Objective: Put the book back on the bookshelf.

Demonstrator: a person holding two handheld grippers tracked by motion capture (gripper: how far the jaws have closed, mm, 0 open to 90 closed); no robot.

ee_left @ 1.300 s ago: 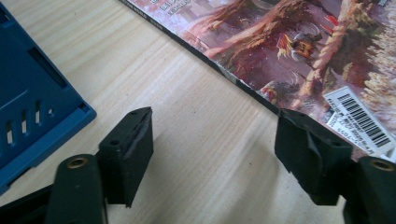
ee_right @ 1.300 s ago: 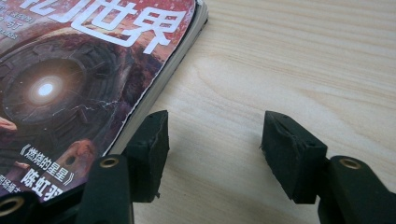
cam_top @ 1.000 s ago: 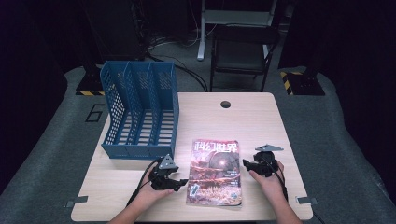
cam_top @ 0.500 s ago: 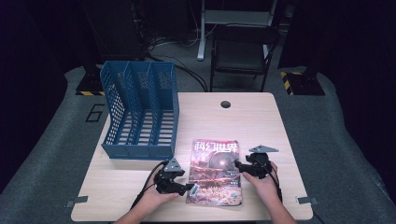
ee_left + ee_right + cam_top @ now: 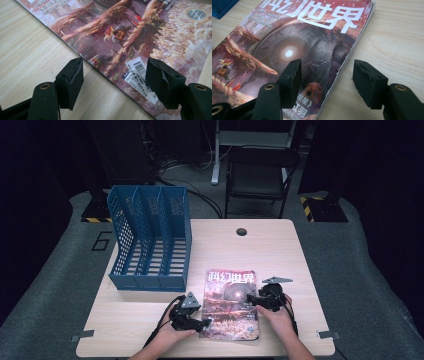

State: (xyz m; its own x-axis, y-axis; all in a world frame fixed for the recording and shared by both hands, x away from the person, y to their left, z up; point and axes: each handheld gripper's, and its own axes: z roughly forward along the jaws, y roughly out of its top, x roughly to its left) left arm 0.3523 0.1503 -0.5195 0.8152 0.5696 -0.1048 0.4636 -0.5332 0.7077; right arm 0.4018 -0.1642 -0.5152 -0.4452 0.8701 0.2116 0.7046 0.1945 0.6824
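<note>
Change: both grippers have edged inward since the earlier frames, now bracketing the magazine (image 5: 231,304).
Left gripper (image 5: 199,322): jaws apart, straddling the spine edge near the barcode corner, holding nothing.
Right gripper (image 5: 256,300): jaws apart, straddling the open page edge.
Magazine position: flat on the table (image 5: 280,245), 6 o'clock from its centre; blue file rack (image 5: 150,240) at 10 o'clock.
Technique (judgement): slide one jaw under each edge before closing; lift evenly.
Look: glossy red-brown fantasy cover, white title, thin.

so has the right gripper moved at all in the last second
Yes. In the high view the right gripper has slid left: it was just off the magazine's right edge, and now its open jaws straddle that edge, level with the cover's dark sphere.
</note>
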